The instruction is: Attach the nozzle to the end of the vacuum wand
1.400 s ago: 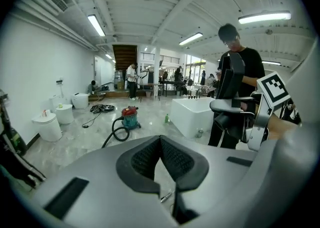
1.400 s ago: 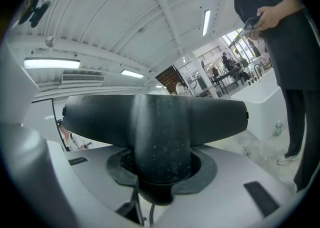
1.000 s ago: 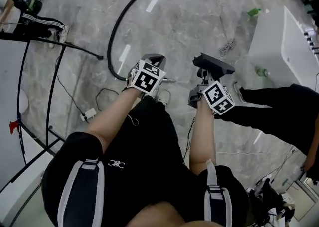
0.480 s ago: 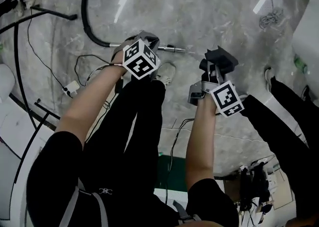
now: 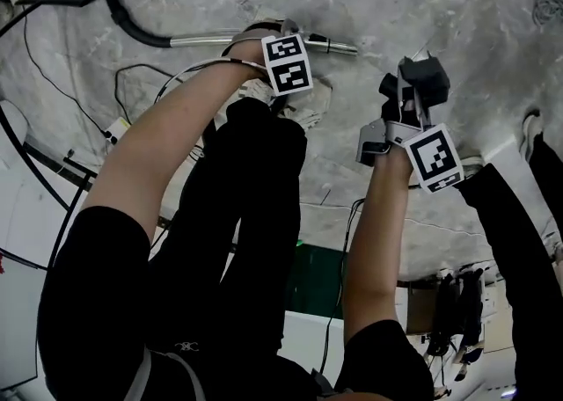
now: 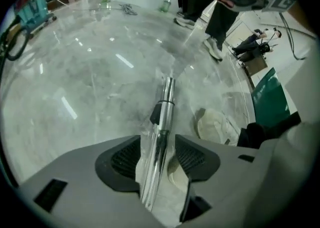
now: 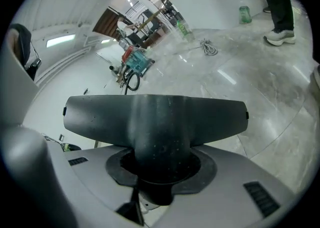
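Note:
A chrome vacuum wand (image 5: 207, 37) runs across the floor from a black hose (image 5: 123, 12); its free end (image 5: 339, 46) points right. My left gripper (image 5: 268, 37) is down over the wand. In the left gripper view the wand (image 6: 165, 107) passes between the pads (image 6: 125, 159) with a gap on each side. The jaws of the left gripper (image 6: 158, 158) are opening. My right gripper (image 5: 406, 113) is shut on the neck of a dark grey floor nozzle (image 5: 420, 83), held right of the wand's end and apart from it. The nozzle (image 7: 155, 117) fills the right gripper (image 7: 159, 172) view.
A white shoe (image 5: 308, 109) rests on the floor just under the left gripper. Thin cables (image 5: 132, 83) trail at the left. Another person's dark legs (image 5: 528, 206) stand at the right. A blue vacuum canister (image 7: 137, 59) sits far off on the marble floor.
Both hands have sunk towards the floor and the view has tipped down with them. The left gripper has rolled and now sits low over the wand. The right still carries the nozzle.

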`<state>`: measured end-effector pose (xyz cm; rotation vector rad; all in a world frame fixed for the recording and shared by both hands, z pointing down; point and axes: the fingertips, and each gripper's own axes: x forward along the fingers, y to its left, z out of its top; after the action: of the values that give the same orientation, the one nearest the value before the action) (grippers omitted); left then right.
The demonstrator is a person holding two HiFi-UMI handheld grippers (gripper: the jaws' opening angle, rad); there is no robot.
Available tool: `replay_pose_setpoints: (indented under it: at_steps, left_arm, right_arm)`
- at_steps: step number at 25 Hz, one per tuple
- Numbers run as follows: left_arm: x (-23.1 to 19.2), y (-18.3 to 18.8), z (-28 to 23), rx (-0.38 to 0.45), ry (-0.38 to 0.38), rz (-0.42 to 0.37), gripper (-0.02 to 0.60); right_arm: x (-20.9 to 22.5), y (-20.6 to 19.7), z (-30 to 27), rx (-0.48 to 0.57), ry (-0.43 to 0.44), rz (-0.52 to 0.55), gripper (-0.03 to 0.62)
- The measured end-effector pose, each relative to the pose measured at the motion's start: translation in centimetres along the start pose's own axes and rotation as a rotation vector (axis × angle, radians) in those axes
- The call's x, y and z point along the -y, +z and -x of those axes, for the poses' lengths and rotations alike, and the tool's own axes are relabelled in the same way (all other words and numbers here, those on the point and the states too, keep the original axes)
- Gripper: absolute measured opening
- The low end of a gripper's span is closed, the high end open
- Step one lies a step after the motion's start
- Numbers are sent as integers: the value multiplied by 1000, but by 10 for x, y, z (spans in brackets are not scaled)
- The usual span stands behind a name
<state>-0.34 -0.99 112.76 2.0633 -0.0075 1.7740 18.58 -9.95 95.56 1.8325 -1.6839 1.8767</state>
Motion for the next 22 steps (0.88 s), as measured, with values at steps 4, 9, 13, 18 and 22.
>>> replay_pose_setpoints:
  at_steps: [4,9,13,18,22]
  left_arm:
    - [-4,-13,-43,-70,66,-71,206]
    - [-8,-24,-64,-74,203,-124,204]
    - [-10,-23,-57,-38,235,-98,186]
    - [-3,-1,11,107,228,-95,186]
    - [8,19,91,249,239,-106,186]
  right_arm:
    - [17,-8,-3,-12,1,-20,147]
    - [31,-7,2,2,10,-50,147]
    - [32,-2,4,16,-1,-51,147]
    - [15,4,16,51,39,-67,147]
    - [-18,9,26,64,110,-21,147]
